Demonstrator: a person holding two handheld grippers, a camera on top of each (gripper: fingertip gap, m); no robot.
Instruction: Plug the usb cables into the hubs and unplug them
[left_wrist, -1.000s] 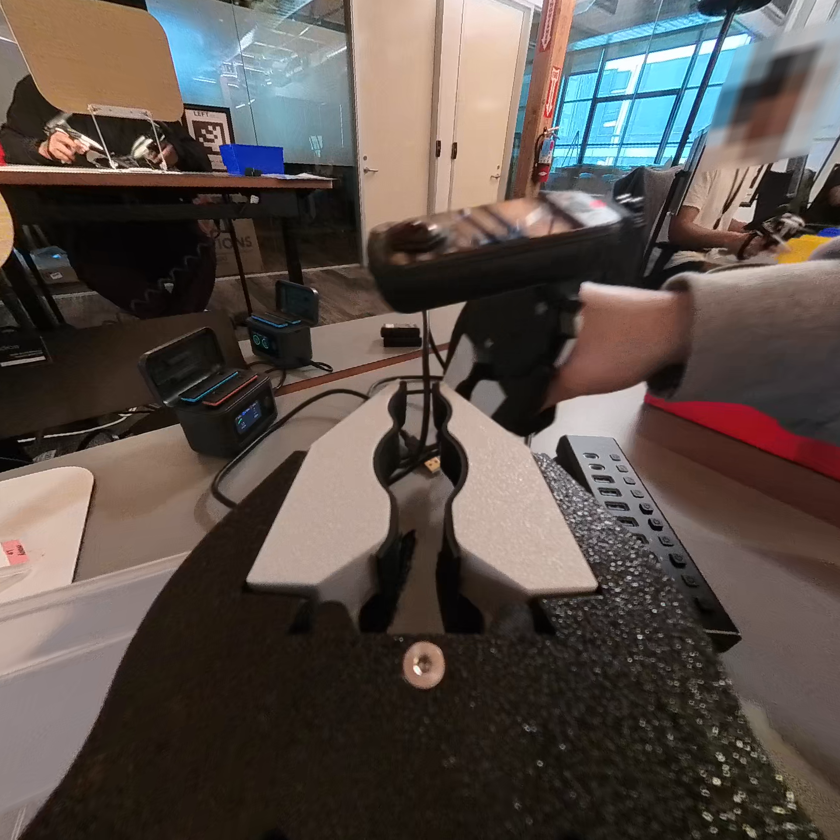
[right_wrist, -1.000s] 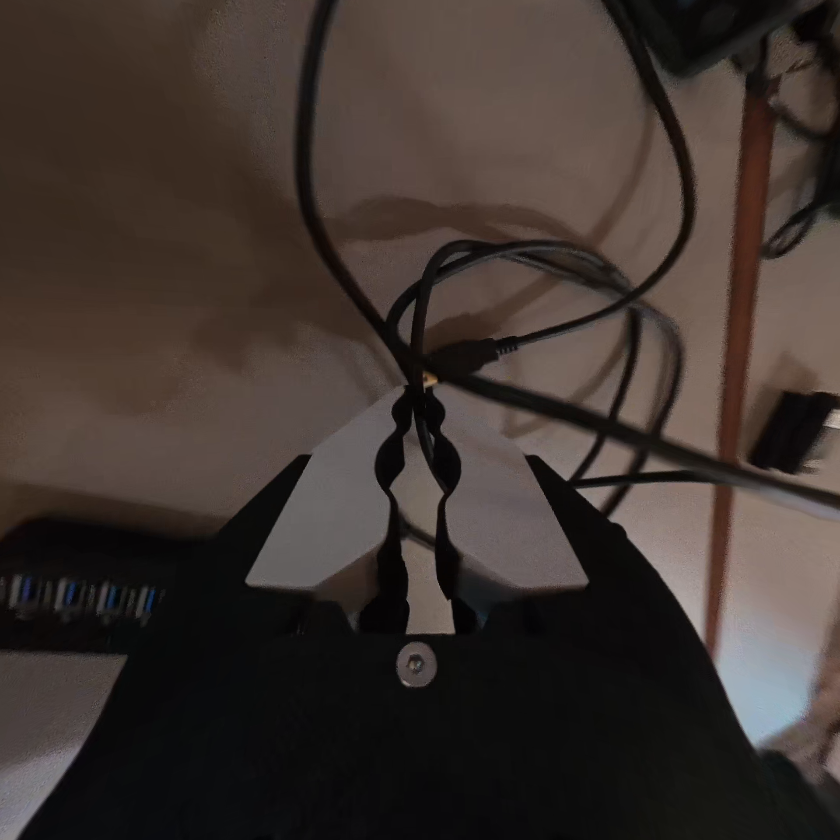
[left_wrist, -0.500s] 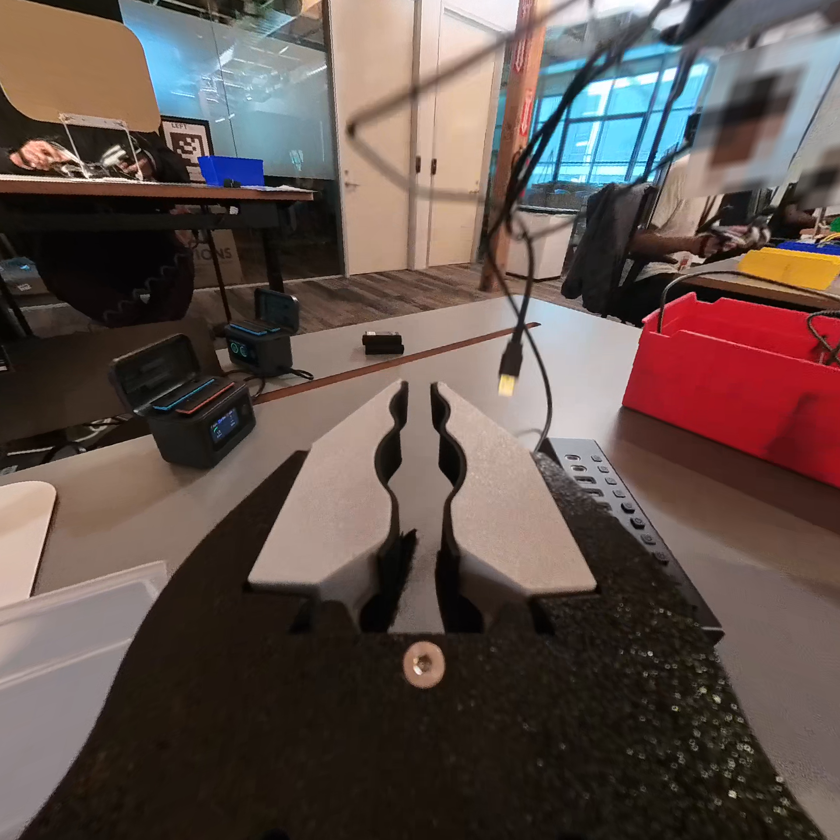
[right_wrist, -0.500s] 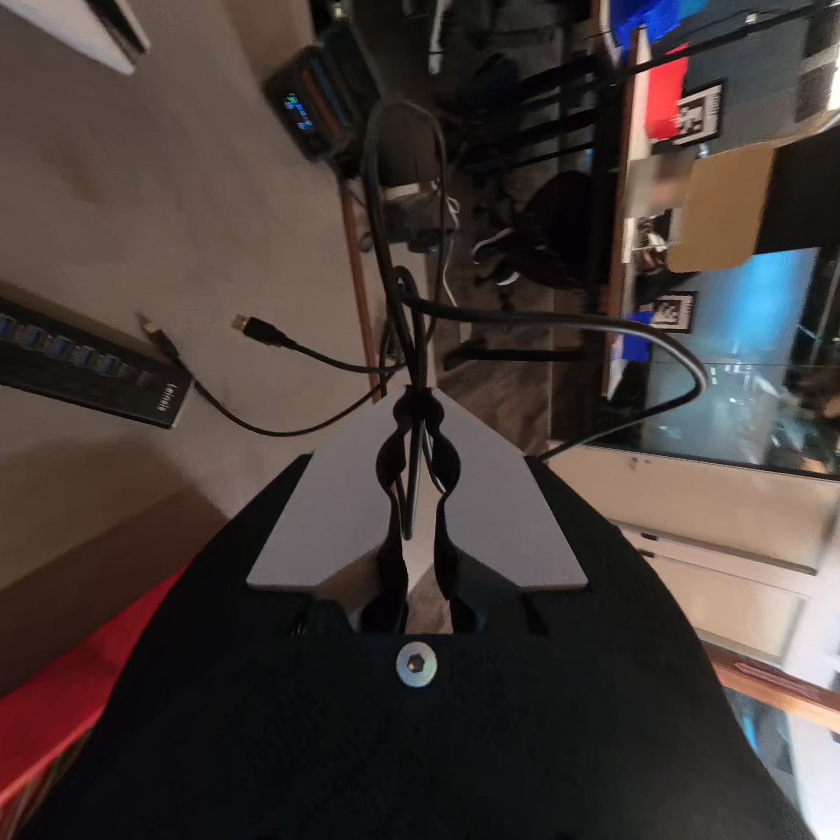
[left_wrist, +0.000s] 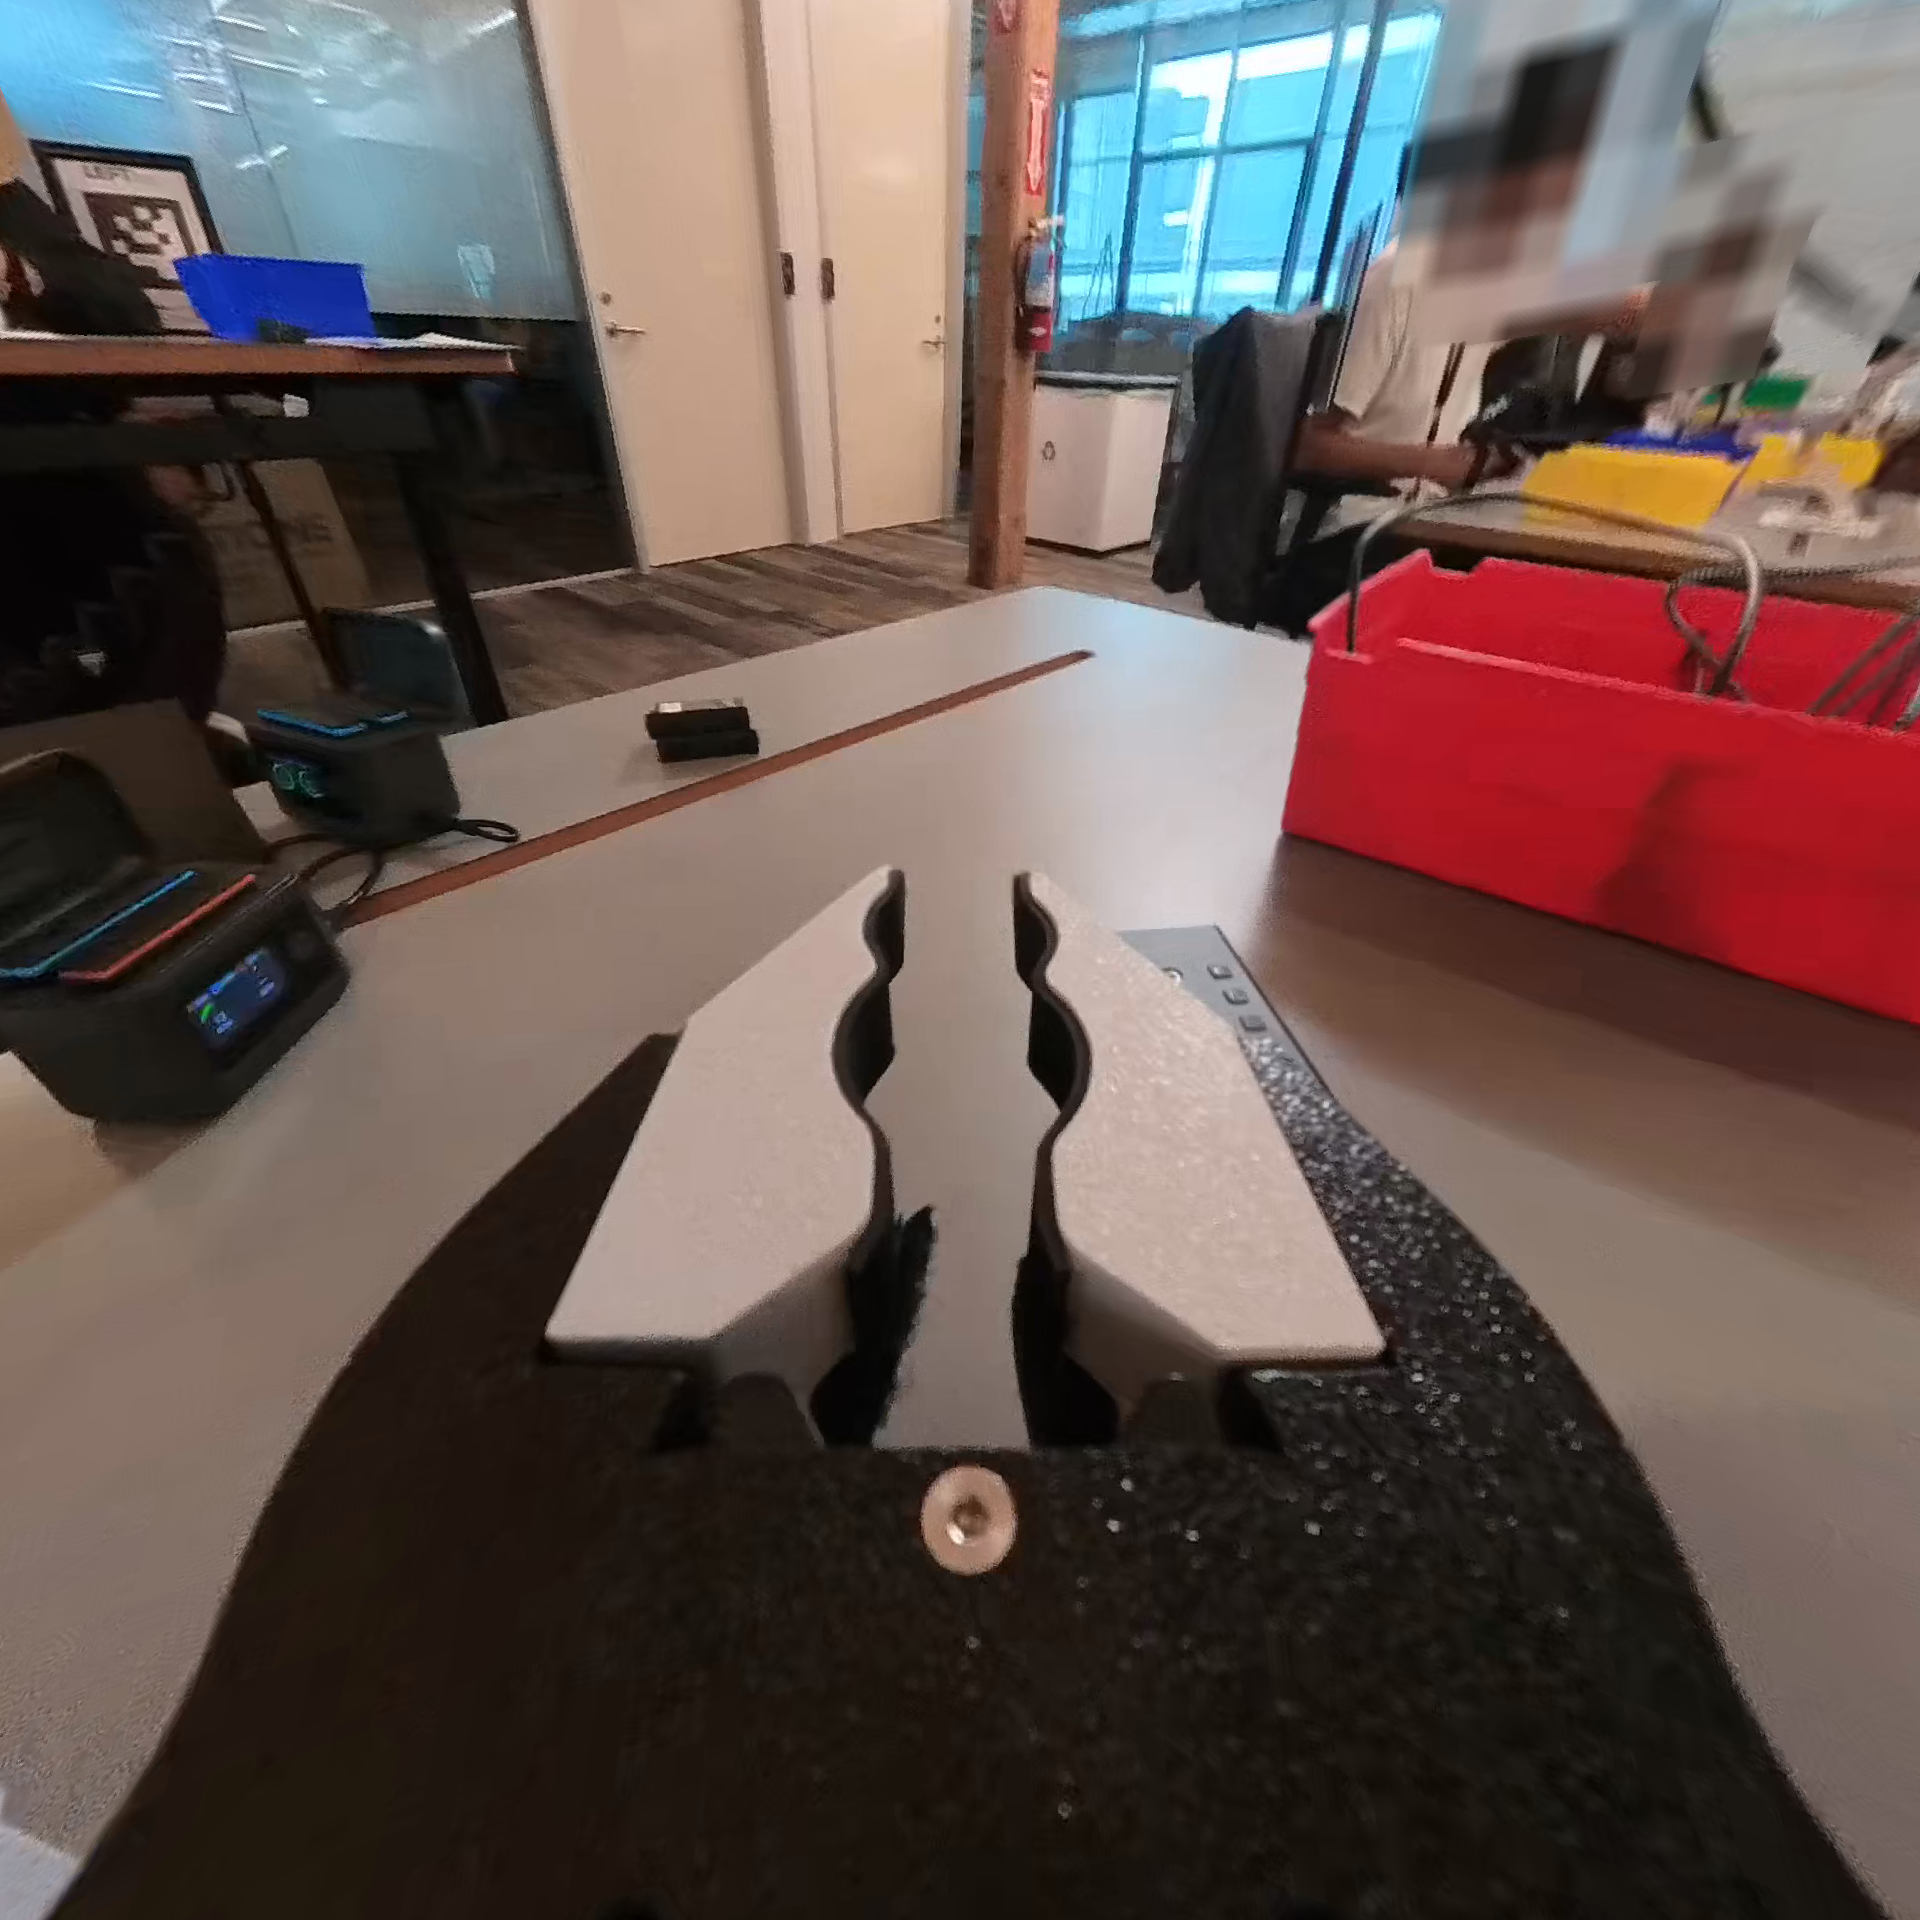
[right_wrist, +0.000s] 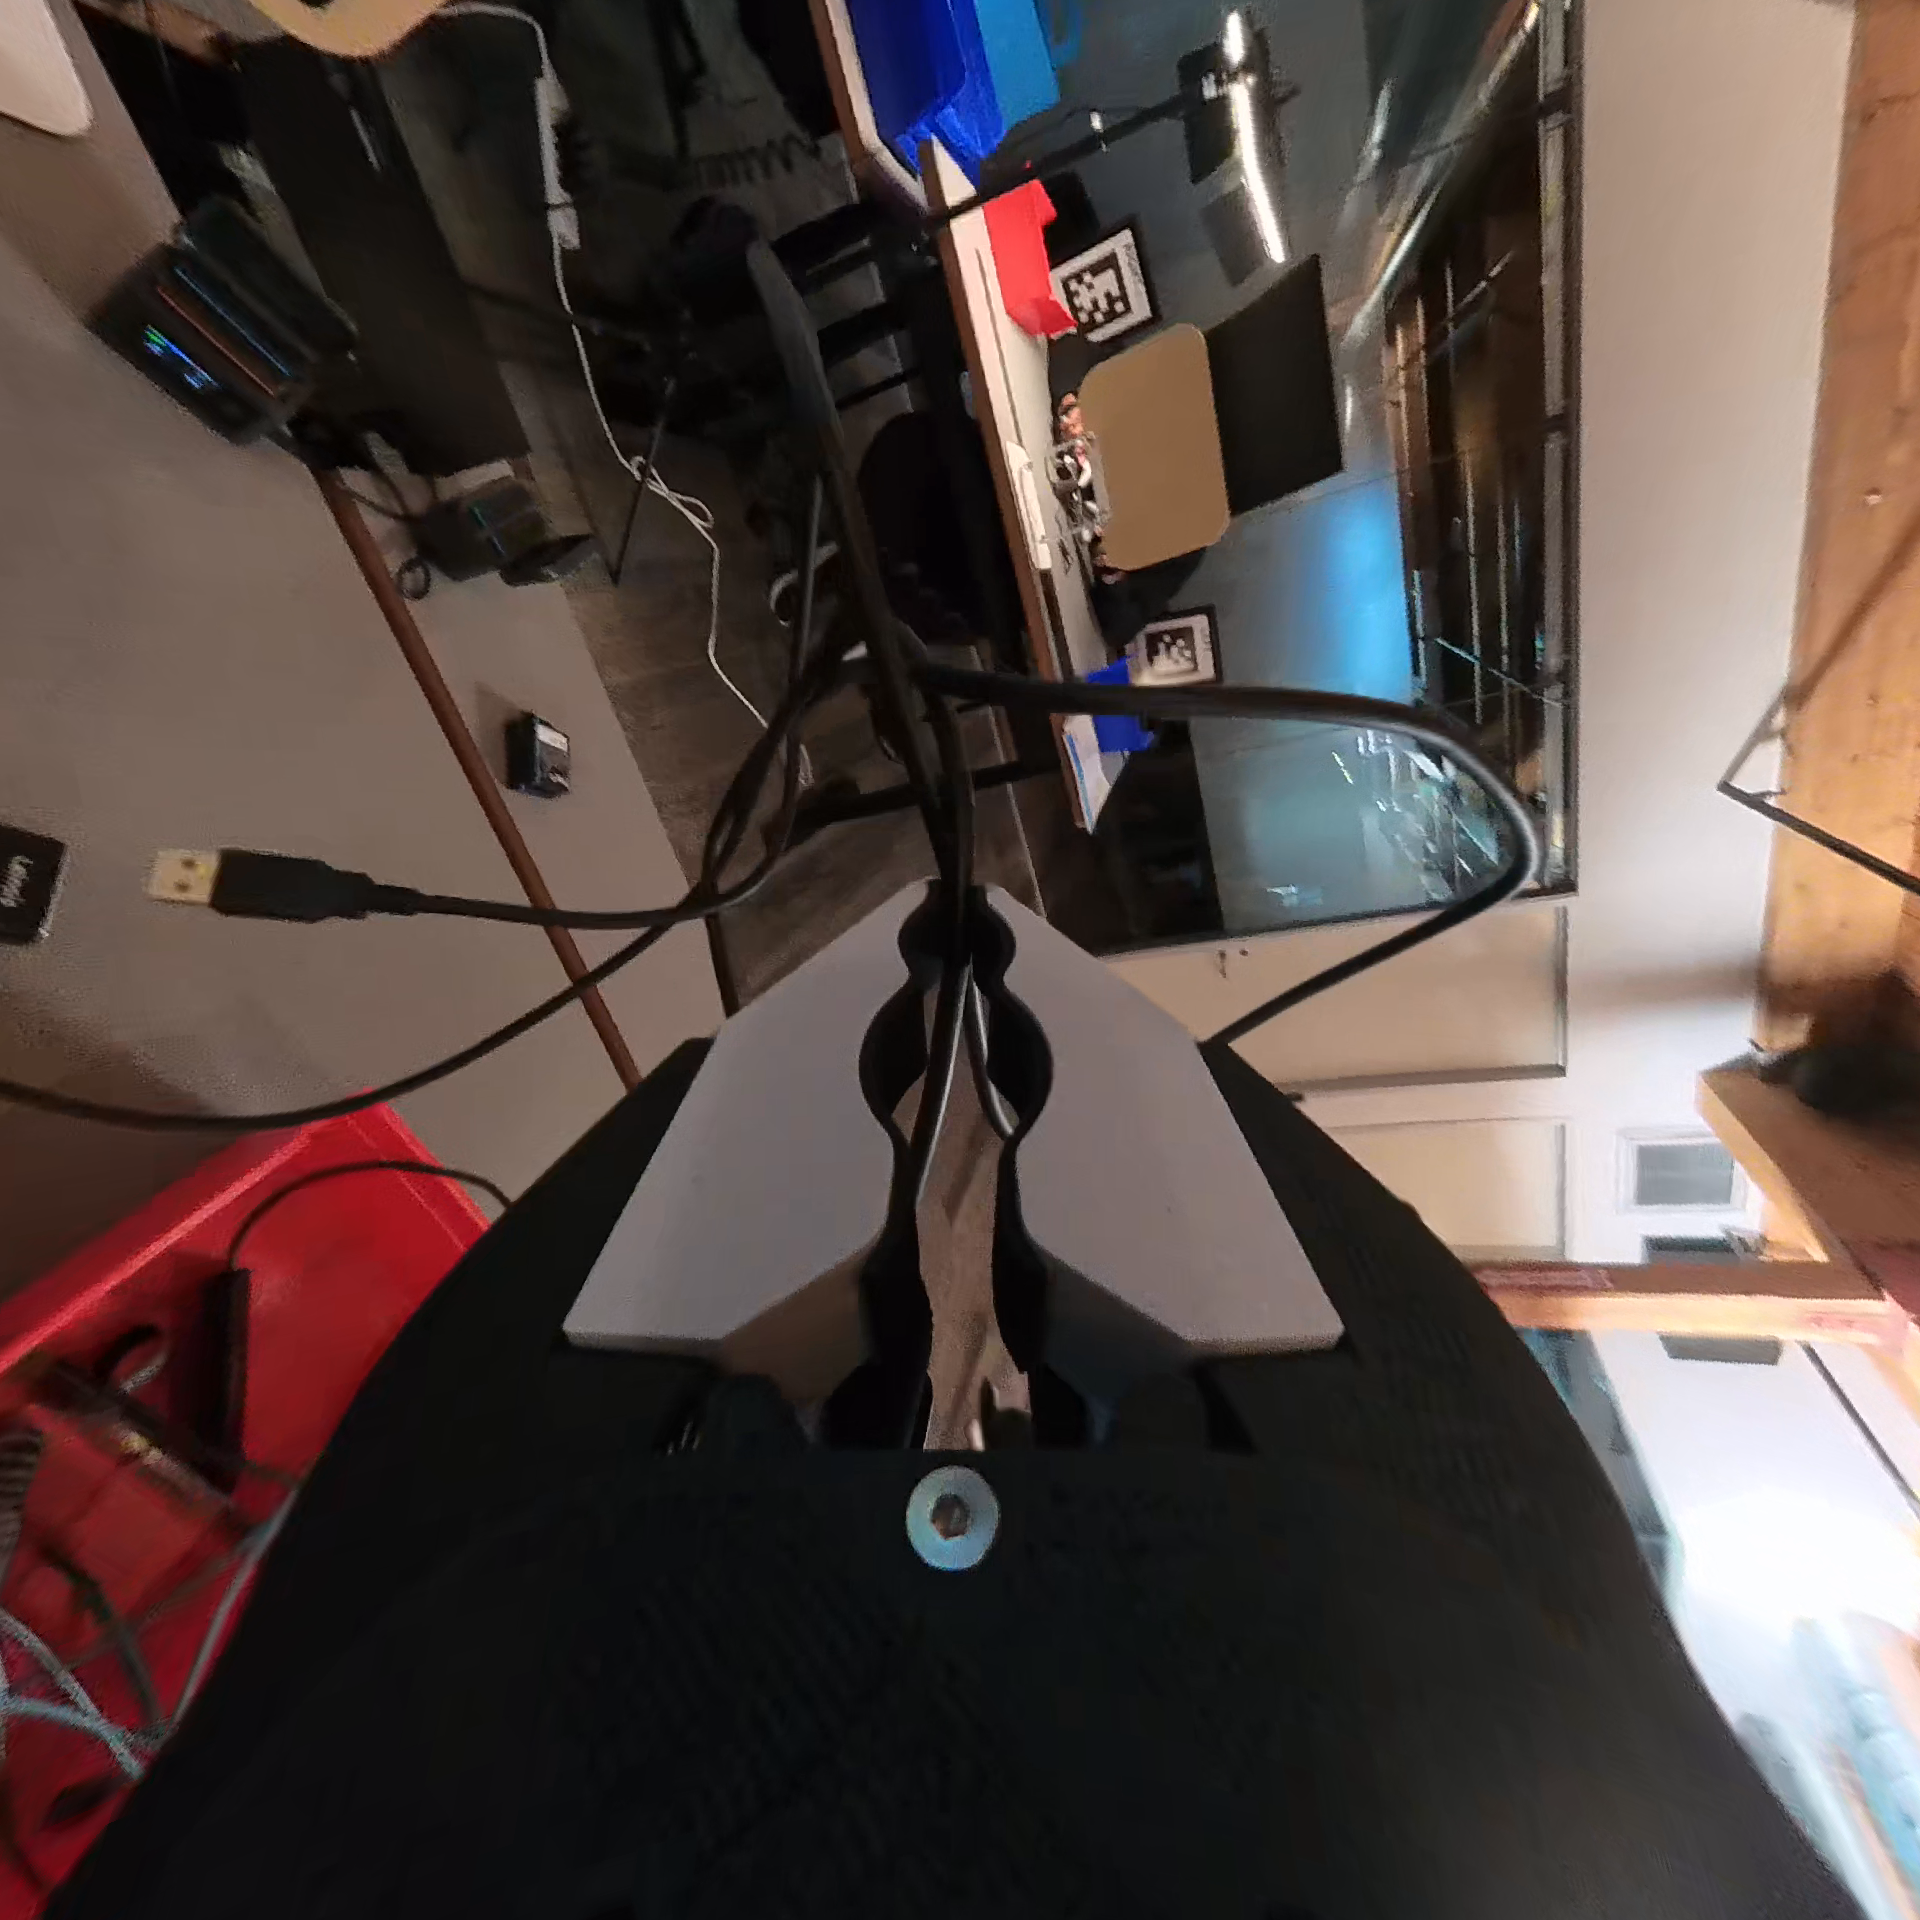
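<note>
My left gripper (left_wrist: 956, 883) is open and empty, held low over the grey table. The black USB hub (left_wrist: 1205, 971) lies just right of its fingers, mostly hidden behind the right finger. My right gripper (right_wrist: 951, 896) is rolled sideways and raised, shut on a bunch of black USB cables (right_wrist: 935, 790). One cable hangs free with its USB plug (right_wrist: 223, 881) out to the left in the air. A corner of the hub (right_wrist: 23, 885) shows at the left edge of the right wrist view. Another cable loops out to the right.
A red bin (left_wrist: 1600, 769) with cables in it stands on the right; it also shows in the right wrist view (right_wrist: 239, 1236). Two black charger cases (left_wrist: 166, 987) (left_wrist: 353, 764) sit at left, and a small black block (left_wrist: 701, 729) farther back. People sit at tables beyond. Spacing between my two grippers at the tips: around 40 cm.
My right gripper has lifted the cable bunch off the table and rolled sideways toward the red bin. The cables and hand have left the left wrist view. My left jaws have opened a little wider.
</note>
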